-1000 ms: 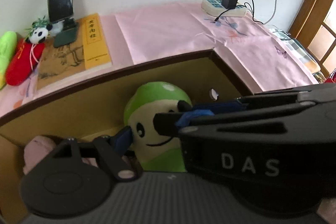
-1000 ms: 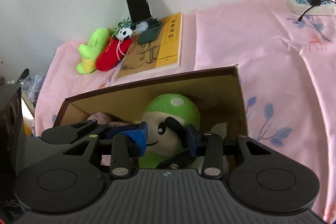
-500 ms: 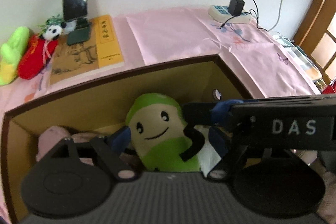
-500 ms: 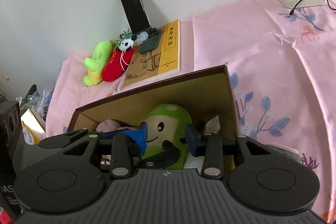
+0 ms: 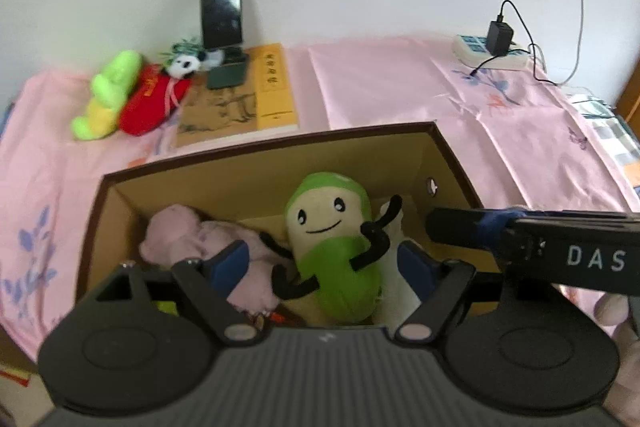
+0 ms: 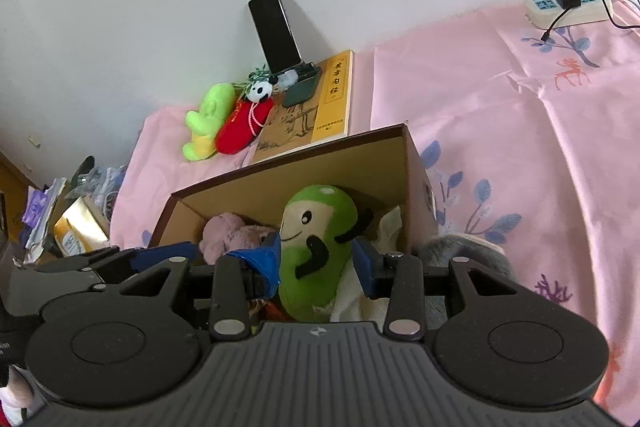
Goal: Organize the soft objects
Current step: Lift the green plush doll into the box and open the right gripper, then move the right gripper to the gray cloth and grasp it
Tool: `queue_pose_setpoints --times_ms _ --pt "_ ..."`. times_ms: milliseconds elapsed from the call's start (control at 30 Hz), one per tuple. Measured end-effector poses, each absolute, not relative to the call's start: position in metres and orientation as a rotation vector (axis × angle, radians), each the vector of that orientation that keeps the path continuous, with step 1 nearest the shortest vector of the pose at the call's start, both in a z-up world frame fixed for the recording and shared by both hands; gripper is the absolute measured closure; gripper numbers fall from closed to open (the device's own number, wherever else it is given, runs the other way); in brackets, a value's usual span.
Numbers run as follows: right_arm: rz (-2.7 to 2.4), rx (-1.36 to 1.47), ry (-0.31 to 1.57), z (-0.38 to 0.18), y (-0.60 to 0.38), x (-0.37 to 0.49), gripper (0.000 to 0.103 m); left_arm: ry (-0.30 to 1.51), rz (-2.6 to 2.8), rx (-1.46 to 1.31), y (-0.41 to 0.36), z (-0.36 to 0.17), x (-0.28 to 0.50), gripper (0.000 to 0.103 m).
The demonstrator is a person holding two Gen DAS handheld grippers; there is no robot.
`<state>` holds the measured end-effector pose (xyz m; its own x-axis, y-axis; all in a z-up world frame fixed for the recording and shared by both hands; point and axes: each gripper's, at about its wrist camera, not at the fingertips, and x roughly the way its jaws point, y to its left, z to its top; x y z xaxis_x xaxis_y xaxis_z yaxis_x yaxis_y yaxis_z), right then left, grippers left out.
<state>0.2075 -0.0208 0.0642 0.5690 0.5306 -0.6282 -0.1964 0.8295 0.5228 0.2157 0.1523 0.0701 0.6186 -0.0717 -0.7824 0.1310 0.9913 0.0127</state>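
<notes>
Two plush toys, lime one and red one, lie far ahead-left of both tools, long axes pointing away. Left gripper gapes wide; right gripper brackets the boxed green doll, grip unclear.

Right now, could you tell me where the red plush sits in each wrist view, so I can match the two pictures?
Left wrist: the red plush lies upper left, beyond the box, between the green plush and the book.
Right wrist: the red plush lies left of centre, above the box's far-left corner, same neighbours.
Shared landmark: the phone propped against the wall behind it.
</notes>
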Motion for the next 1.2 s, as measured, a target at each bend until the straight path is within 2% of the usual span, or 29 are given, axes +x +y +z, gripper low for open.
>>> queue_pose_setpoints --times_ms 667,1200 --pt "0.530 0.396 0.865 0.064 -0.108 0.167 0.079 0.829 0.104 0.098 0.084 0.094 0.134 0.023" --pt "0.499 0.463 0.940 0.023 -0.162 0.164 0.079 0.837 -0.054 0.100 0.020 0.055 0.090 0.023"
